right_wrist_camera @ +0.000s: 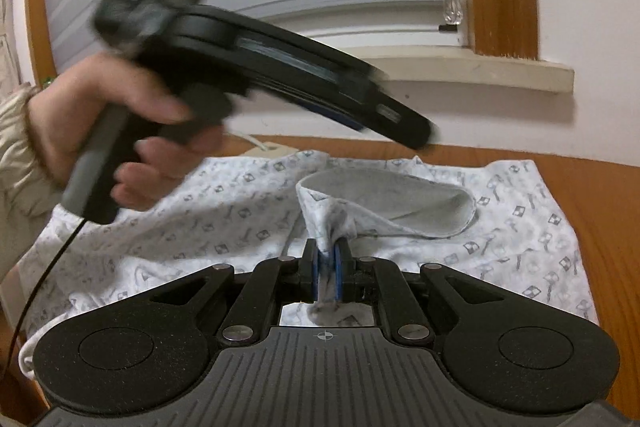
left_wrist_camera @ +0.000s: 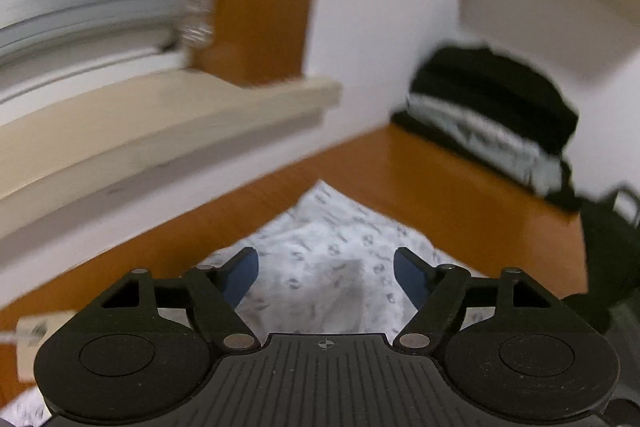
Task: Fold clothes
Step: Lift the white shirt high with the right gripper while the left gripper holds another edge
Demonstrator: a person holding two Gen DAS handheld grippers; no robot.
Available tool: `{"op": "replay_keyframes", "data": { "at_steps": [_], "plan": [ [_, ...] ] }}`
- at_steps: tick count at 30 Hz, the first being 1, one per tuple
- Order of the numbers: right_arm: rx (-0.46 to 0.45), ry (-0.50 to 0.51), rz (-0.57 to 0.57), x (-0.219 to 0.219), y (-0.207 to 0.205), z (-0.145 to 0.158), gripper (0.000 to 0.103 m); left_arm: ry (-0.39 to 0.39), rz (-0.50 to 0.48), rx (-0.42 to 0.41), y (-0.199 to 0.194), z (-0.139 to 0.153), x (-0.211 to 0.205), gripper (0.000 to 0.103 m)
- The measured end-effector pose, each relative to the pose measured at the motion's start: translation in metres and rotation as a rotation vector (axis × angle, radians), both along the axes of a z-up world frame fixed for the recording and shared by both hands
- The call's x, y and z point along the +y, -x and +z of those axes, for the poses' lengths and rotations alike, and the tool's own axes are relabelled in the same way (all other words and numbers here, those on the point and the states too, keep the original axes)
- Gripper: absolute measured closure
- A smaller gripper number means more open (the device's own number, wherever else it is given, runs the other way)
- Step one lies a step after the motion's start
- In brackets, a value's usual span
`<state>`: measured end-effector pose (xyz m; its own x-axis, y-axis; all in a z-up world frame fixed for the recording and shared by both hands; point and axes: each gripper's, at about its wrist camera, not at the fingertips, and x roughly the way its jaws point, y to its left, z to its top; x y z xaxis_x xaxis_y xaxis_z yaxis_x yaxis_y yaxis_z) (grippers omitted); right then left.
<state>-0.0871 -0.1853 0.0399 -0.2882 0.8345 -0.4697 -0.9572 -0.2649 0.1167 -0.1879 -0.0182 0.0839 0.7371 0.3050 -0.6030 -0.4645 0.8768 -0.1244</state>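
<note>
Where print blurs, no legible writing.

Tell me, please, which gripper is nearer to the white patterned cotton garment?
Right. The right gripper clamps the white patterned cotton garment; the left gripper hovers open above it.

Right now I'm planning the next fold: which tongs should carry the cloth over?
The right tongs: they are shut on a raised flap of the patterned garment. The left tongs are open, empty and above the cloth.
</note>
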Motion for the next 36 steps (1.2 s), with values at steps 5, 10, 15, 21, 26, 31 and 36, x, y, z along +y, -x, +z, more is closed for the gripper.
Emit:
{"op": "replay_keyframes", "data": {
  "at_steps": [5,10,15,21,26,31,36],
  "plan": [
    [0.001,-0.015,0.008,-0.003,-0.003,-0.003,0.094,-0.03,-0.009,0.064,-0.016,-0.005,0.0,0.074],
    [0.027,-0.091,0.007,-0.014,-0.012,0.016,0.094,-0.058,-0.007,0.107,-0.026,-0.004,0.001,0.101],
    [0.088,-0.212,0.002,-0.02,-0.02,0.075,0.095,-0.062,0.081,-0.069,0.014,0.075,0.005,0.101],
    [0.136,-0.381,0.053,-0.018,-0.01,0.174,0.095,-0.117,0.204,-0.213,0.066,0.179,0.013,0.101],
    [0.208,-0.435,0.119,-0.007,0.016,0.233,0.095,-0.19,0.299,-0.279,0.109,0.243,0.004,0.101],
    [0.216,-0.484,0.178,-0.007,0.053,0.263,0.095,-0.228,0.348,-0.318,0.143,0.275,-0.007,0.101],
    [0.194,-0.505,0.222,-0.009,0.084,0.273,0.095,-0.28,0.383,-0.3,0.155,0.287,-0.017,0.101]
  ]
}}
